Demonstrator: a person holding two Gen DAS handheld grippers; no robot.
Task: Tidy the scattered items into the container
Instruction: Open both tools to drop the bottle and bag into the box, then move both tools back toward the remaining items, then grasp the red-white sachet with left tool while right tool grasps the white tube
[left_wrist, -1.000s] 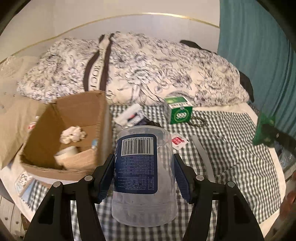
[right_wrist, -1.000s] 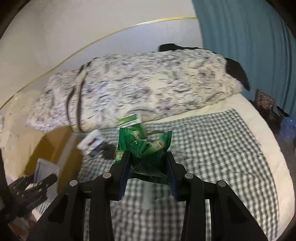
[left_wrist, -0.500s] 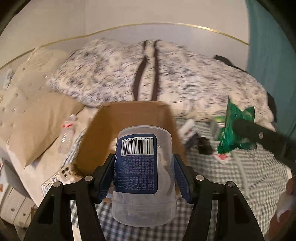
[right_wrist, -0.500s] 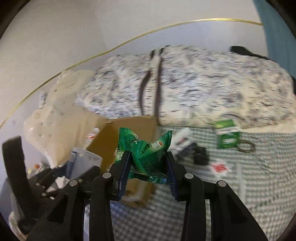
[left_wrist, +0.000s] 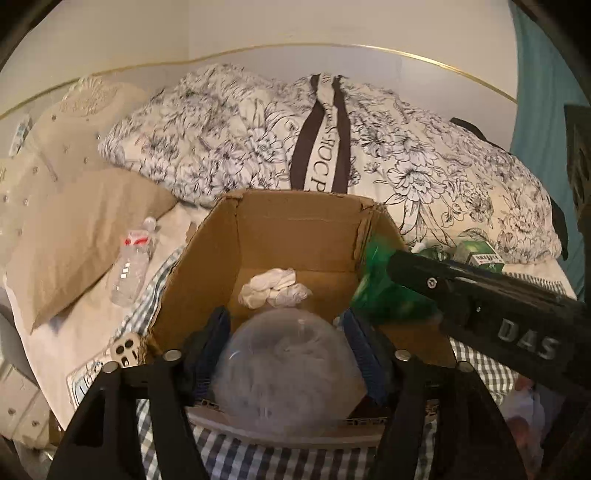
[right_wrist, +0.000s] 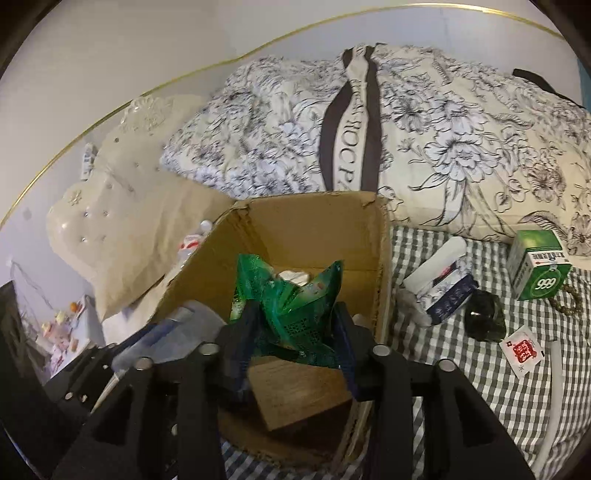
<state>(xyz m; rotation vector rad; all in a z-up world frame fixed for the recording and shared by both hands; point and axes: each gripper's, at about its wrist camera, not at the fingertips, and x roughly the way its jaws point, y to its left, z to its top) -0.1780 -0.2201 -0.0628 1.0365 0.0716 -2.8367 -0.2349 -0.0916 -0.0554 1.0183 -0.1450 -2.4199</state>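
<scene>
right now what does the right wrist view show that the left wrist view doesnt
Only the right wrist view: the red and white sachet, the dark object and the blue and white packet on the checked sheet.

Only the left wrist view: the whole water bottle lying by the pillow, and the white wad in the box.

Both: the cardboard box, the green packet, the clear jar, the green carton and the floral duvet. Both jaws have just been opening.
</scene>
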